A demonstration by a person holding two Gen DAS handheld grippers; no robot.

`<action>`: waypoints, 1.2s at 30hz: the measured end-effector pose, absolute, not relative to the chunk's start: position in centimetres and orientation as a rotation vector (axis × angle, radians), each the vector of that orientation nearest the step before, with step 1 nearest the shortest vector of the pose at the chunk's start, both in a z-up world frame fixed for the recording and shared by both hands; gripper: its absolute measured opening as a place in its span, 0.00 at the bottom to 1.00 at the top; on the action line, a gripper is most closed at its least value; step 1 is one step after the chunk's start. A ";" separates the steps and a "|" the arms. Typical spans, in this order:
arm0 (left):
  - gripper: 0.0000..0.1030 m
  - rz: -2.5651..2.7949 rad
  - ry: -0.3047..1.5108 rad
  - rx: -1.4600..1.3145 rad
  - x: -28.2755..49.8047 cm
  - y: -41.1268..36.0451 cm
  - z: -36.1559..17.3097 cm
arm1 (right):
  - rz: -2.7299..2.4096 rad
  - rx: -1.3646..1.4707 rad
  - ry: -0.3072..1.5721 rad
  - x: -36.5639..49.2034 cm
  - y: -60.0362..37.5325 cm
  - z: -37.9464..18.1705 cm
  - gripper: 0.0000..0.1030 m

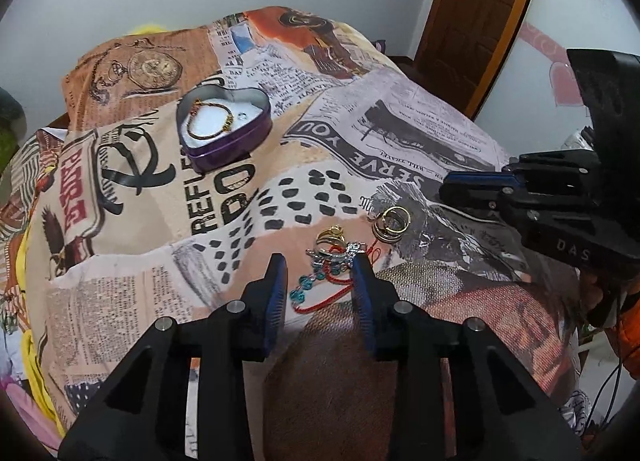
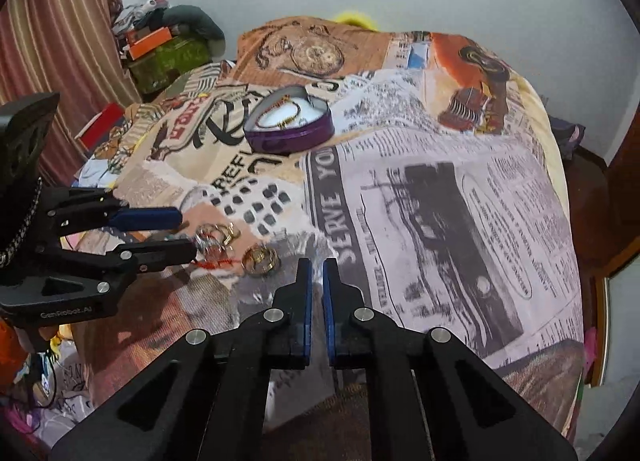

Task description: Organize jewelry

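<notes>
A purple heart-shaped tin point(image 1: 236, 141) stands open on the printed bedspread, with a dark bracelet point(image 1: 210, 121) inside; it also shows in the right wrist view point(image 2: 296, 137). A pile of jewelry lies nearer: a red cord with teal beads point(image 1: 320, 285), gold rings point(image 1: 392, 225) and a gold piece point(image 1: 332, 235). My left gripper point(image 1: 320, 267) is open, its fingers on either side of the red cord and beads. My right gripper point(image 2: 317, 265) is nearly shut and empty, right of the rings point(image 2: 260, 259).
The bedspread point(image 2: 440, 201) covers a raised, rounded surface that drops away at its edges. A wooden door point(image 1: 476, 13) stands at the back right. Clutter and boxes point(image 2: 160, 45) sit by a striped curtain point(image 2: 52, 61) at the left.
</notes>
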State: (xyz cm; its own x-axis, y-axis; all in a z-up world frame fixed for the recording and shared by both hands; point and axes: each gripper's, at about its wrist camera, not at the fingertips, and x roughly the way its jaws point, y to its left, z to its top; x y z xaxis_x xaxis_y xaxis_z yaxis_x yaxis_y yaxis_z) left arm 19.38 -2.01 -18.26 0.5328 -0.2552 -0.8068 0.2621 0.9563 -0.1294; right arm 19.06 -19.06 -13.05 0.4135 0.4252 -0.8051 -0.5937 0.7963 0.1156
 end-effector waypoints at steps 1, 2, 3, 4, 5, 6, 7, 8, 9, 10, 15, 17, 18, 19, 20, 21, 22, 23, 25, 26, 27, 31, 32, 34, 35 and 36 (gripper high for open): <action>0.32 -0.313 0.965 0.008 19.6 -2.2 -18.4 | 0.647 -0.200 0.950 19.0 -19.2 -13.1 0.05; 0.33 -0.316 0.965 0.010 19.7 -2.4 -18.4 | 0.647 -0.200 0.955 19.1 -19.2 -13.3 0.05; 0.34 -0.317 0.965 0.014 19.8 -2.5 -18.5 | 0.648 -0.198 0.957 19.1 -19.3 -13.4 0.06; 0.36 -0.317 0.964 0.019 19.9 -2.7 -18.5 | 0.649 -0.195 0.959 19.2 -19.4 -13.4 0.06; 0.37 -0.317 0.963 0.022 20.1 -2.9 -18.5 | 0.650 -0.192 0.961 19.2 -19.5 -13.5 0.06; 0.38 -0.317 0.965 0.023 20.2 -3.0 -18.5 | 0.652 -0.188 0.962 19.3 -19.6 -13.5 0.06; 0.38 -0.318 0.968 0.022 20.3 -3.1 -18.5 | 0.652 -0.186 0.963 19.3 -19.7 -13.6 0.06; 0.38 -0.320 0.971 0.019 20.5 -3.2 -18.6 | 0.653 -0.183 0.964 19.3 -19.7 -13.6 0.06; 0.38 -0.324 0.973 0.016 20.6 -3.2 -18.6 | 0.655 -0.180 0.964 19.3 -19.8 -13.6 0.06; 0.38 -0.327 0.973 0.014 20.7 -3.3 -18.6 | 0.656 -0.179 0.964 19.3 -19.8 -13.7 0.06; 0.38 -0.327 0.968 0.011 21.2 -3.6 -18.8 | 0.663 -0.176 0.969 19.3 -19.8 -13.8 0.07; 0.38 -0.323 0.960 0.013 21.3 -3.7 -18.9 | 0.668 -0.175 0.971 19.3 -19.8 -13.8 0.11; 0.36 -0.323 0.956 0.017 21.3 -3.7 -18.9 | 0.672 -0.174 0.971 19.2 -19.8 -13.8 0.16; 0.33 -0.322 0.951 0.019 21.2 -3.7 -18.9 | 0.673 -0.174 0.967 19.1 -19.8 -13.7 0.19; 0.29 -0.322 0.948 0.022 21.2 -3.7 -18.9 | 0.674 -0.176 0.961 19.0 -19.7 -13.6 0.26; 0.29 -0.325 0.947 0.021 21.1 -3.7 -18.9 | 0.674 -0.178 0.954 18.9 -19.7 -13.6 0.32; 0.29 -0.327 0.945 0.017 21.1 -3.6 -18.8 | 0.674 -0.183 0.947 18.8 -19.6 -13.5 0.33; 0.29 -0.328 0.942 0.014 21.0 -3.5 -18.7 | 0.675 -0.186 0.946 18.7 -19.5 -13.4 0.33; 0.29 -0.328 0.927 0.008 20.7 -3.4 -18.4 | 0.680 -0.190 0.943 18.7 -19.3 -13.3 0.33; 0.29 -0.328 0.921 0.005 20.6 -3.3 -18.2 | 0.682 -0.191 0.940 18.6 -19.3 -13.2 0.33; 0.29 -0.329 0.910 -0.002 20.4 -3.1 -17.9 | 0.684 -0.193 0.937 18.6 -19.2 -13.1 0.33; 0.29 -0.322 0.869 -0.023 19.6 -2.3 -16.4 | 0.692 -0.194 0.931 18.3 -18.7 -12.8 0.33; 0.29 -0.317 0.859 -0.027 19.3 -2.0 -16.1 | 0.694 -0.195 0.930 18.2 -18.6 -12.7 0.33; 0.29 -0.307 0.848 -0.035 18.8 -1.3 -15.6 | 0.700 -0.202 0.928 18.0 -18.2 -12.7 0.33; 0.29 -0.303 0.846 -0.037 18.6 -1.0 -15.5 | 0.703 -0.209 0.926 18.0 -18.0 -12.6 0.33; 0.29 -0.296 0.845 -0.039 18.4 -0.5 -15.4 | 0.704 -0.219 0.924 17.9 -17.7 -12.7 0.33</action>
